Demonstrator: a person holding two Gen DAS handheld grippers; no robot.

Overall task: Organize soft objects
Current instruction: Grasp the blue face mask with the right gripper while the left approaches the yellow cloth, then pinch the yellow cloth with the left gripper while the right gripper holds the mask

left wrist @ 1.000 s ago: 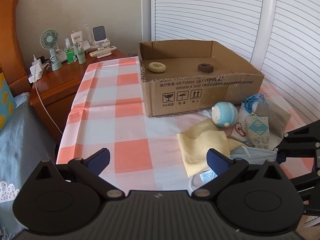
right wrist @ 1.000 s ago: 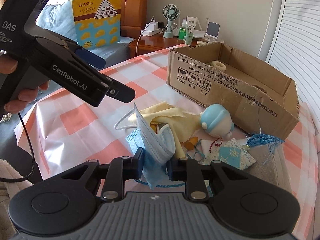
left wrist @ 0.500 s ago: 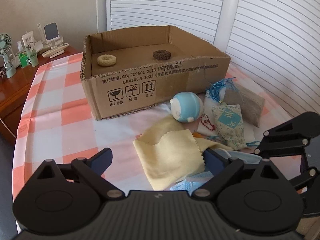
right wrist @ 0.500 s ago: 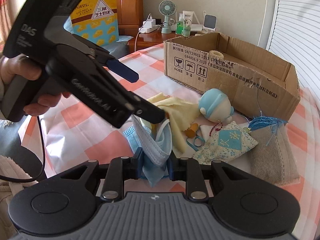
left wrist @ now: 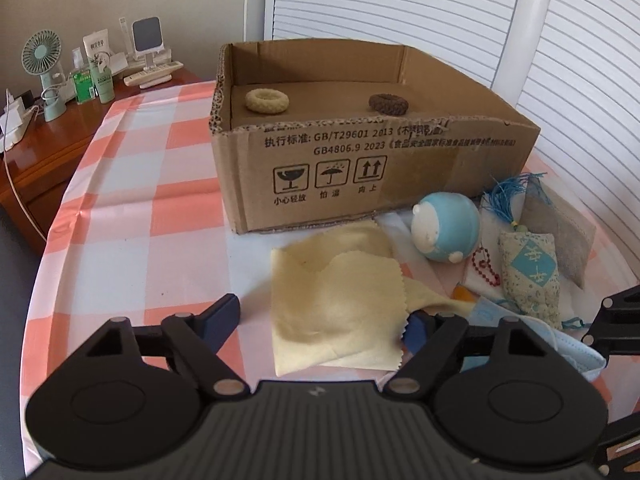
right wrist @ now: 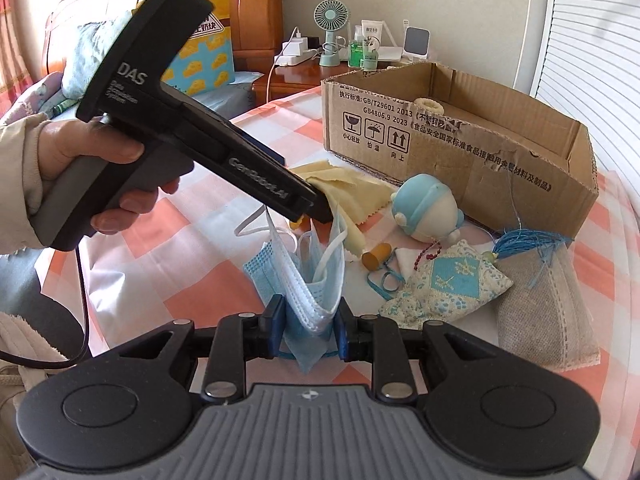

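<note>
right gripper (right wrist: 307,327) jaws clamped on blue face mask (right wrist: 310,280), pleated, crumpled, white ear loops hanging loose, held just above checked worktop (left wrist: 132,240). left gripper (left wrist: 320,320) jaws closing, still apart, yellow cloth (left wrist: 336,300) between them, pinked edge, lying flat w/ a fold. cardboard box (left wrist: 360,176) behind, two knit rings inside. blue plush toy (left wrist: 446,226) & embroidered sachet (left wrist: 528,276) beside cloth.

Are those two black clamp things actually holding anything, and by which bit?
The right hand-held gripper pinches the blue face mask by its folded lower edge. The left hand-held gripper, jaws closing over the yellow cloth, holds nothing yet.
</note>
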